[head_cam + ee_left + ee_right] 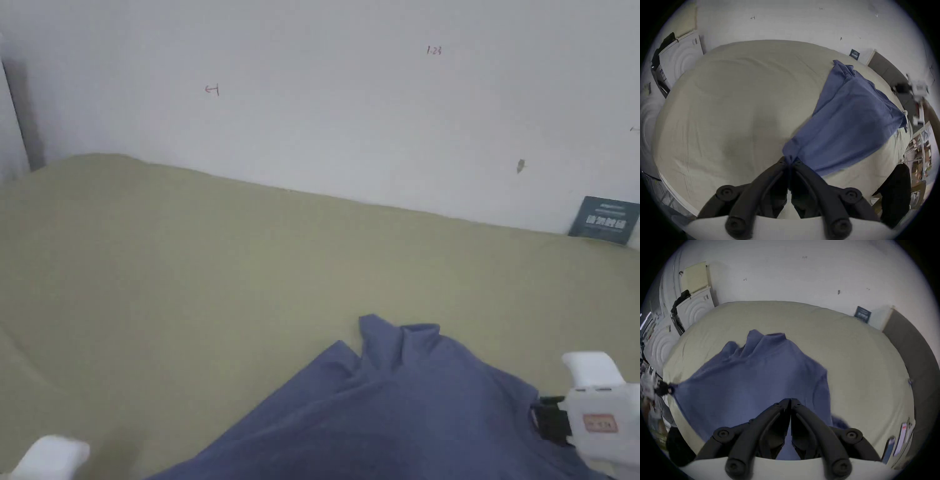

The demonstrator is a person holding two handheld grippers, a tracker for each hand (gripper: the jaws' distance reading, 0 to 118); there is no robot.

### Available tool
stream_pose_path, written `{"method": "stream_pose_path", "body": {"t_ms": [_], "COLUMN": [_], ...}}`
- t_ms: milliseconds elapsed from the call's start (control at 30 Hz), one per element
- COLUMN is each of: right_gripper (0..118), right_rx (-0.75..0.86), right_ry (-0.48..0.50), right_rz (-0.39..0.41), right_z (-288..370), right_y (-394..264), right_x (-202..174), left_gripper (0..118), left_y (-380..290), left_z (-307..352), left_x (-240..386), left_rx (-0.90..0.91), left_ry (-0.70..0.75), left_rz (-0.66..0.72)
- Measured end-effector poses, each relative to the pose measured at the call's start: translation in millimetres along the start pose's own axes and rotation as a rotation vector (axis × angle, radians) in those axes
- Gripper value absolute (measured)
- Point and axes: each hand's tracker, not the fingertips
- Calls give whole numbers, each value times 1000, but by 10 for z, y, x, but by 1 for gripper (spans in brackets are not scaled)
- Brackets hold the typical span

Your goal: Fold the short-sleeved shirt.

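Surface: olive-green sheet over a bed, running back to a white wall.
Left gripper: nearest, at the near left; jaws closed together on a bunched corner of the shirt, the cloth pinched at their tips.
Right gripper: at the near right; jaws closed tip to tip over the shirt's edge near the collar; whether cloth lies between them, I cannot tell. In the head view its white body sits at the right edge, black jaws against the fabric.
Shirt: blue, short-sleeved, in the near middle of the bed, stretched between the two grippers; its far end is rumpled into folds on the sheet.
Card: dark, far right, leaning on the wall at the bed's far edge.
Far left: white panels with ring patterns, beside the bed.
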Motion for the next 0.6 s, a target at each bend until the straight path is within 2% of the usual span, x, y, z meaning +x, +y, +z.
{"method": "stream_pose_path", "body": {"t_ms": [33,133,200,267,300,333,367,400,467,567,600], "right_gripper": [7,10,28,37,51,79,99,108,107,107,102], "right_rx": [4,-30,-77,-157,-187,-216,-225,-223,-220,-239,-233], "right_ry": [-6,-16,11,29,43,57,51,50,68,17,28], "right_rz": [12,115,194,289,284,284,287,297,313,354,379], "right_z": [-149,-626,-952,-1268,-1419,-1569,-1682,-1786,-1957,-2126,-2128], "right_y": [205,756,1057,1306,1389,1427,1455,1485,1466,1454,1420], "right_x": [22,40,45,36,34,47,38,26,29,-33,-51], "left_gripper": [3,3,3,3,3,3,3,3,3,3,3], "left_y": [-4,22,21,31,26,24,29,26,3,-27,-40], "left_z": [0,14,3,-10,-18,-35,-51,-71,-113,-125,-118], "left_x": [6,62,50,30,14,-5,-11,-18,-33,-52,-58], "left_rx": [4,4,-2,6,2,-7,-15,-22,-32,-18,-11], "left_ry": [0,-5,-11,-14,-18,-22,-21,-23,-30,-40,-44], "left_rz": [-4,14,43,63,79,96,110,120,131,150,159]}}
